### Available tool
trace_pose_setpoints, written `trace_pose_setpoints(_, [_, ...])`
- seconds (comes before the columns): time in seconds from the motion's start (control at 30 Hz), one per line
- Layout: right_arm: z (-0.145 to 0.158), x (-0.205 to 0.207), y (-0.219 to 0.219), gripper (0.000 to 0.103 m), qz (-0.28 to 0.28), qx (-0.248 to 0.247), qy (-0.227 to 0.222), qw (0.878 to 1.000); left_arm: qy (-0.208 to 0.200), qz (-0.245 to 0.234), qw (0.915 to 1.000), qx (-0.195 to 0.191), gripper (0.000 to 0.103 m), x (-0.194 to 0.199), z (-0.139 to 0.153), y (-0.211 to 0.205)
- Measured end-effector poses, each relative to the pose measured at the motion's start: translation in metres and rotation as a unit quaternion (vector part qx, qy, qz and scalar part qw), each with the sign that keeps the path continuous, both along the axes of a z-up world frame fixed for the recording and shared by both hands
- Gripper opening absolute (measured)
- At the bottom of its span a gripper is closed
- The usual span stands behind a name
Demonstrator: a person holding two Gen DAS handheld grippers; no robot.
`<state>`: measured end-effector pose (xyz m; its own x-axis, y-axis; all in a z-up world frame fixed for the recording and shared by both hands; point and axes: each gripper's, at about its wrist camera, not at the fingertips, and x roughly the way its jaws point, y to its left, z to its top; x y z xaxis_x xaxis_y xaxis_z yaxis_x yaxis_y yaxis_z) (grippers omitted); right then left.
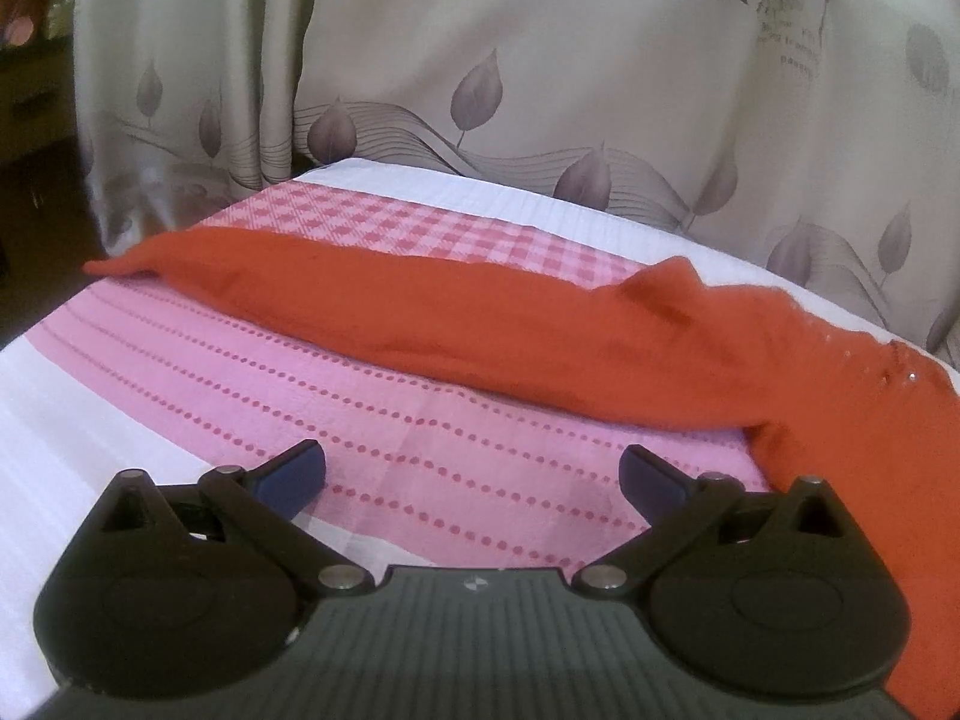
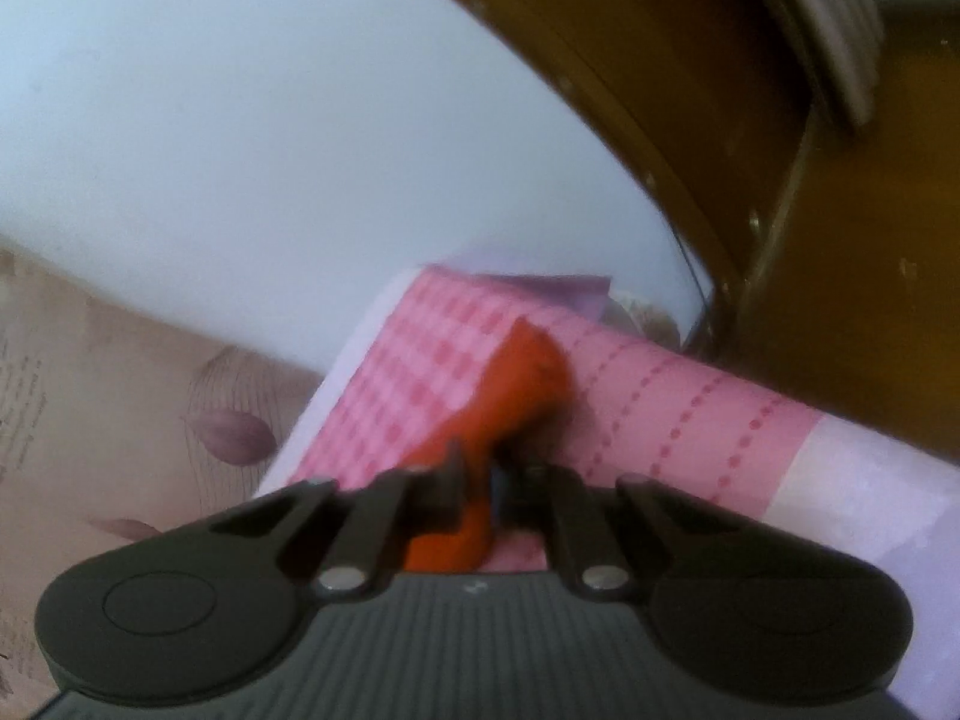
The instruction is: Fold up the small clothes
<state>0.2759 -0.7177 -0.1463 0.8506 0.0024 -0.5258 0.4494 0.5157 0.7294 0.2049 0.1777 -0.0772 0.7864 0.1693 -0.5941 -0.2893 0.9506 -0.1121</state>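
Note:
A red-orange garment [image 1: 480,324] lies in a long band across a pink towel [image 1: 252,384], running from the far left down to the right edge of the left wrist view. My left gripper [image 1: 474,474] hovers over the towel's near part, jaws wide open with nothing between them, a little short of the garment. In the right wrist view my right gripper [image 2: 489,474] is shut on an end of the same red-orange garment [image 2: 516,378], and the cloth rises in a bunched fold ahead of the fingertips above the pink towel [image 2: 690,414].
The towel lies on a white padded surface [image 1: 72,420]. A beige curtain with leaf prints [image 1: 540,60] hangs close behind it. A white wall [image 2: 240,120] and brown wooden furniture [image 2: 840,270] stand beyond the surface's end in the right wrist view.

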Motion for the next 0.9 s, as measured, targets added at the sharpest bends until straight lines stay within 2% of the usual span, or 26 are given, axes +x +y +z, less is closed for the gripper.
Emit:
trace_pose_setpoints(0.07, [0.006, -0.004, 0.002, 0.008, 0.002, 0.0, -0.005, 1.0, 0.0, 0.0, 1.0, 0.0, 0.103, -0.001, 0.0, 0.001])
trace_pose_setpoints(0.23, [0.031, -0.015, 0.012, 0.008, 0.005, 0.024, -0.057, 0.998, -0.005, 0.004, 1.0, -0.008, 0.103, -0.002, 0.0, 0.003])
trace_pose_setpoints(0.43, [0.089, -0.009, 0.064, 0.008, 0.065, 0.008, -0.098, 0.993, -0.015, 0.009, 0.9995, -0.024, 0.103, -0.004, 0.001, 0.007])
trace_pose_setpoints(0.53, [0.117, 0.002, 0.108, 0.008, 0.105, 0.015, -0.127, 0.986, -0.024, 0.012, 0.9989, -0.037, 0.103, -0.007, 0.001, 0.01])
trace_pose_setpoints(0.7, [0.152, 0.028, 0.194, 0.008, 0.165, 0.063, -0.171, 0.969, -0.042, 0.016, 0.9969, -0.065, 0.103, -0.012, 0.001, 0.017])
trace_pose_setpoints(0.9, [0.172, 0.066, 0.319, 0.008, 0.233, 0.124, -0.207, 0.942, -0.062, 0.019, 0.9935, -0.094, 0.103, -0.016, 0.001, 0.024])
